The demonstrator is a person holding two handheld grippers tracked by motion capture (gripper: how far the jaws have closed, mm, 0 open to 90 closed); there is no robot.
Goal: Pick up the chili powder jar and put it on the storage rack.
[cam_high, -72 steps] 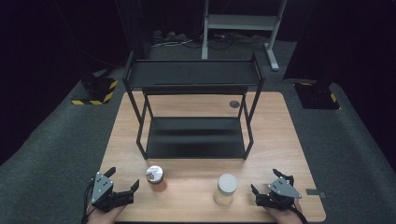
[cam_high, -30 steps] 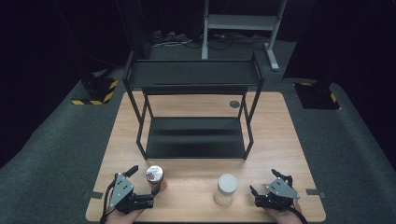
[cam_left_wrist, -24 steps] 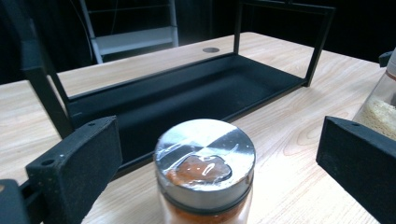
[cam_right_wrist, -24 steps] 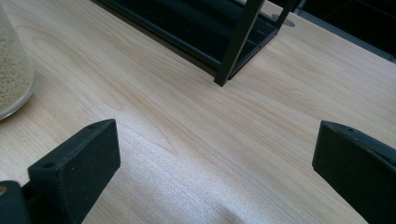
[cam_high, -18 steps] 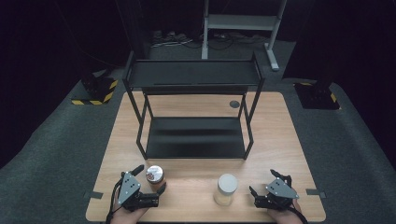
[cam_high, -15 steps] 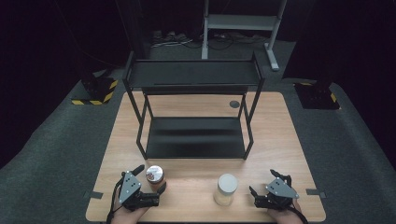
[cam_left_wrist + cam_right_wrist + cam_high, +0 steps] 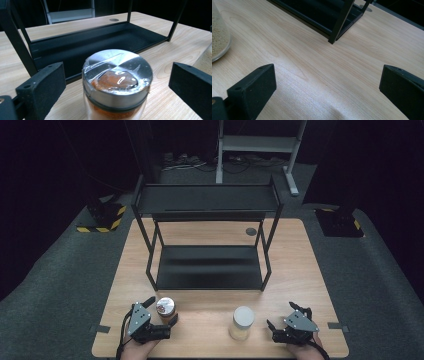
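Note:
A small glass spice jar [image 7: 165, 308] with a steel lid and orange powder stands upright near the table's front left. My left gripper [image 7: 161, 311] reaches around it. In the left gripper view the jar [image 7: 117, 80] stands between the two black jaws, with a gap on each side. The jaws have just been closing a little and do not touch it. A second jar [image 7: 242, 322] with a white lid and pale grains stands to the right. My right gripper [image 7: 280, 314] rests open just right of that jar [image 7: 218, 37], with bare wood between its jaws.
A black two-tier metal rack [image 7: 210, 202] stands on the middle of the wooden table [image 7: 300, 265], its lower shelf [image 7: 100, 42] just behind the spice jar. One rack leg [image 7: 339, 22] stands ahead of the right gripper. Dark floor surrounds the table.
The left gripper has slid right from the table's front left corner until the spice jar stands between its jaws. The right gripper and both jars have stayed in place.

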